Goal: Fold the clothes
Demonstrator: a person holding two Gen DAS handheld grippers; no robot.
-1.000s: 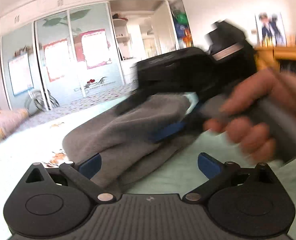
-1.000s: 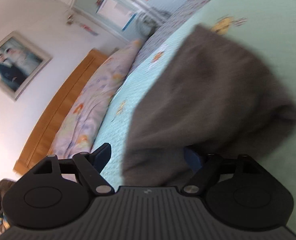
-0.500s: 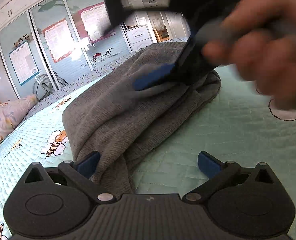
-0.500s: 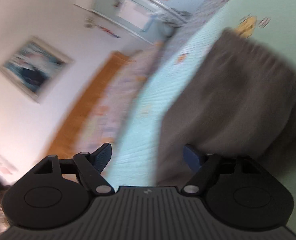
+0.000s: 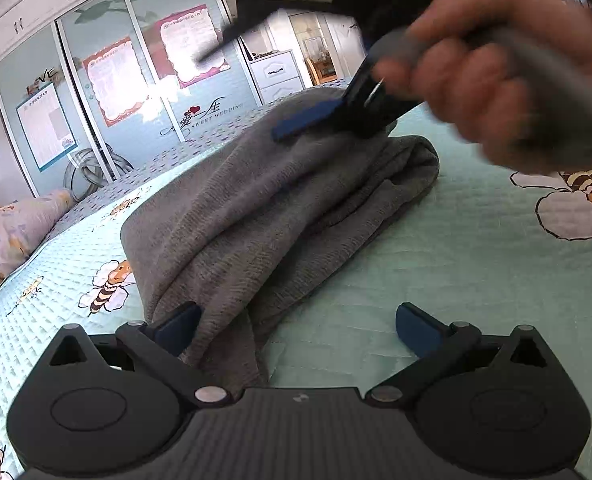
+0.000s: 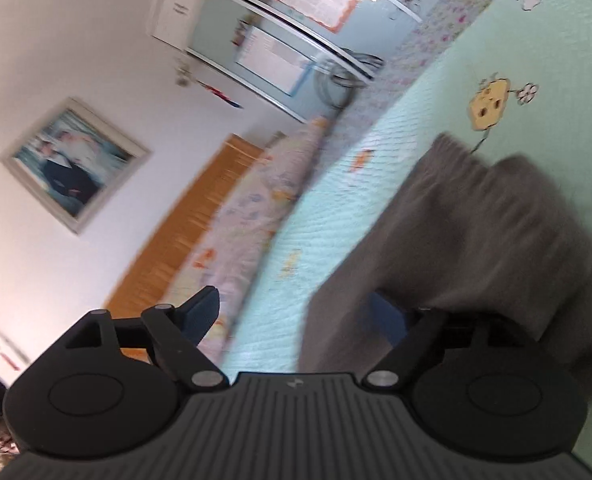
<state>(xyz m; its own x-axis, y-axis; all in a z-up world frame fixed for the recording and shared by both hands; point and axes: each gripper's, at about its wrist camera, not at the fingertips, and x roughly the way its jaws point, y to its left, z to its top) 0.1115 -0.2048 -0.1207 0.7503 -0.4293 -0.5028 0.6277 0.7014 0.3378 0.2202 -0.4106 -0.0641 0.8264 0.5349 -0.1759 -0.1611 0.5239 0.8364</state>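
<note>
Closest in the left wrist view, the left hand-held gripper (image 5: 296,328) stands wide apart, its blue pads spread over the bed. Only its left pad touches the near corner of the grey knitted garment (image 5: 264,216); nothing is pinched between the two.

That garment lies just ahead of this hand-held gripper on the pale green quilted bedspread with bee prints (image 5: 476,264), bunched in several layers, with a rolled fold along its far right side and a loose tail running down toward the pads.

Beyond it, the right hand-held gripper (image 5: 336,112), held in a person's hand (image 5: 496,92), is over the top of the heap. One blue finger lies on the cloth, and the other is lost in blur. In the right wrist view its jaws look spread, the right pad tucked behind the grey fabric (image 6: 496,248) and the left pad in open air, so it seems to be pressing or lifting, not clamping.

Judging by this, a fold is being laid or smoothed, though the heap is uneven. The next move calls for flattening the layers and squaring the loose near edge, with a firm pinch on that corner if it is to be carried over.

Farthest off stand the glass-fronted wardrobe doors (image 5: 108,92).
</note>
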